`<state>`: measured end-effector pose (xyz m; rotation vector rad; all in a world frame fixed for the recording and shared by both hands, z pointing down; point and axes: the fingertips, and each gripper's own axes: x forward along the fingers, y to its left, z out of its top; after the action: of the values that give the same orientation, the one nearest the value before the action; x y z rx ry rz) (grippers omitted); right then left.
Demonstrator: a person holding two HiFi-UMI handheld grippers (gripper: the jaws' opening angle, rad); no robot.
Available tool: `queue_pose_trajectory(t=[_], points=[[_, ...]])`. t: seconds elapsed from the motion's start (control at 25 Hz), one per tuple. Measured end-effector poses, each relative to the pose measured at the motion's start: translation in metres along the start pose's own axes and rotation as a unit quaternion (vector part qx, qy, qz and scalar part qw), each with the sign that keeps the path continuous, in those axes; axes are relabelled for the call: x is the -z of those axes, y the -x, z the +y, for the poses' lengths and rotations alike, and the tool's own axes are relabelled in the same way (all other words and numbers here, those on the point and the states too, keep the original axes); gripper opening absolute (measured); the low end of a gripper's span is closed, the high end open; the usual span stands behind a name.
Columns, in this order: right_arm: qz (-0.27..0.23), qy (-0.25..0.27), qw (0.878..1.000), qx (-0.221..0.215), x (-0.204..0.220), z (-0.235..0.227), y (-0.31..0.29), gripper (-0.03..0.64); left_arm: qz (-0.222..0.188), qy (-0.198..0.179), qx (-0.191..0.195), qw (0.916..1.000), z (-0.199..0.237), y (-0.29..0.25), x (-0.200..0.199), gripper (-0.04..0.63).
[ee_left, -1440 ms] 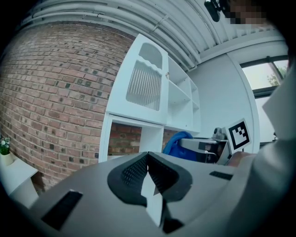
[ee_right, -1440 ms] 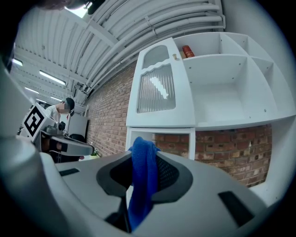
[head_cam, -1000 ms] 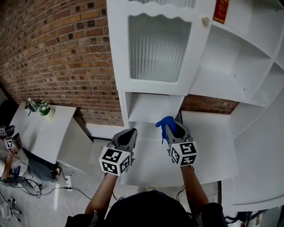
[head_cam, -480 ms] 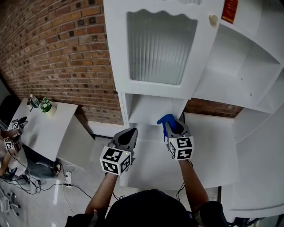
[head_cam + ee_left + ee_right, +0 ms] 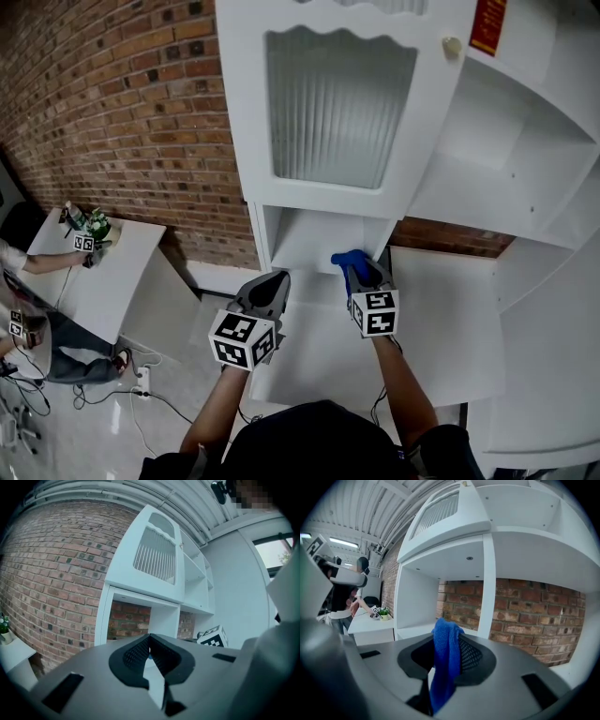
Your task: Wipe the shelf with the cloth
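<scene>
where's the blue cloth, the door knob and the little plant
blue cloth [image 5: 446, 653]: right gripper view, the middle of the fold hanging between the jaws
door knob [image 5: 453, 45]: head view, the round face of the knob
potted plant [image 5: 96, 224]: head view, its green leaves

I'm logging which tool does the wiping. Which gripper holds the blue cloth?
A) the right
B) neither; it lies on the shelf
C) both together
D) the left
A: the right gripper is shut on the cloth, which hangs down between its jaws, while the left gripper is shut with nothing in it.
</scene>
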<state>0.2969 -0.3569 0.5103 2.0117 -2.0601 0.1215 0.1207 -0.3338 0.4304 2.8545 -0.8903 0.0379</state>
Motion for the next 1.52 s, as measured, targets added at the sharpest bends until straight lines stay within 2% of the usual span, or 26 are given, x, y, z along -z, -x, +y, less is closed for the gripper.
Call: queue_pose_trajectory(t=[0.68, 1.04, 1.52], points=[[0.052, 0.001, 0.999, -0.003, 0.04, 0.001, -0.022, 0.101, 0.008, 0.007, -0.003, 0.9999, 0.005, -0.005, 0.005, 0.017], [0.067, 0.015, 0.998, -0.007, 0.041, 0.004, -0.031, 0.101, 0.008, 0.012, -0.009, 0.9999, 0.009, -0.004, 0.007, 0.017], [0.088, 0.003, 0.996, -0.024, 0.037, 0.019, -0.044, 0.101, 0.012, 0.015, -0.031, 0.9993, 0.021, 0.01, 0.007, 0.017]])
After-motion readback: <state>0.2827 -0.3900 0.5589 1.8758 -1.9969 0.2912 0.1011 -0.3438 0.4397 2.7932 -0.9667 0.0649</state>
